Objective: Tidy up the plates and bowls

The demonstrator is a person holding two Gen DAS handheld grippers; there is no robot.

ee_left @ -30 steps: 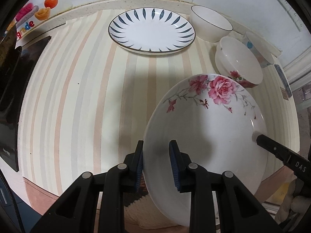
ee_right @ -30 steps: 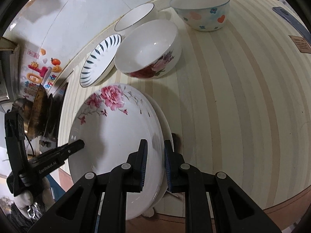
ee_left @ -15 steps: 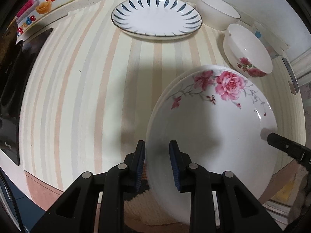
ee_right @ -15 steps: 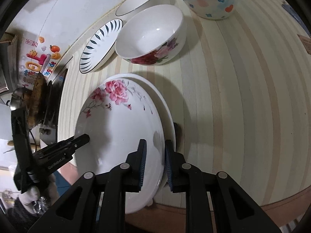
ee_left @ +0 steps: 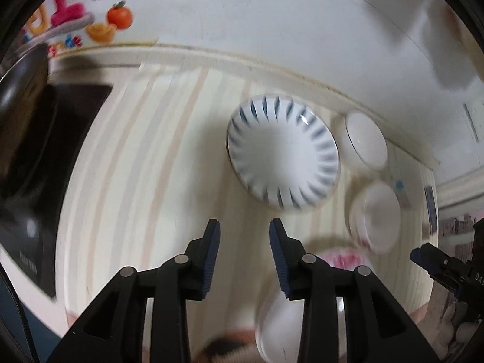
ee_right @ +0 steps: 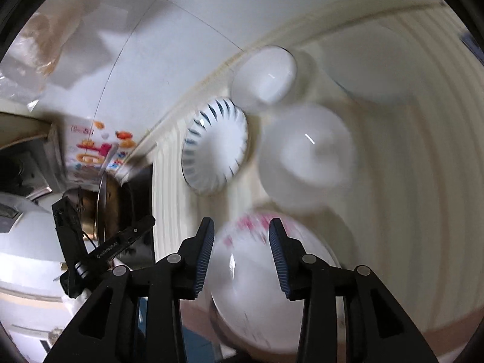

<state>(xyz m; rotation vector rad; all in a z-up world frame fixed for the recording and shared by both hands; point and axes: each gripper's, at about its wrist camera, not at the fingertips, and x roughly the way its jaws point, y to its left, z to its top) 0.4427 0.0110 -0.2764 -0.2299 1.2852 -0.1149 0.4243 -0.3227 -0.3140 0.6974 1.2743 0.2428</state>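
On the striped worktop [ee_left: 145, 157] near its front edge, the rose-patterned plate [ee_right: 251, 272] lies flat, nearer than the blue-rimmed plate [ee_left: 282, 158]. Both left tongs [ee_left: 244, 242] and right tongs [ee_right: 241, 239] hang spread wide and grip nothing. Just right of the blue-rimmed plate sit a plain white bowl [ee_left: 366, 140] and a floral bowl [ee_left: 375, 217], both blurred.

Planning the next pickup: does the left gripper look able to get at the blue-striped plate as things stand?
Probably yes. The left gripper is open and empty, and the blue-striped plate lies ahead of it across bare striped counter, with nothing between. Motion blur hides how exposed the rim is.
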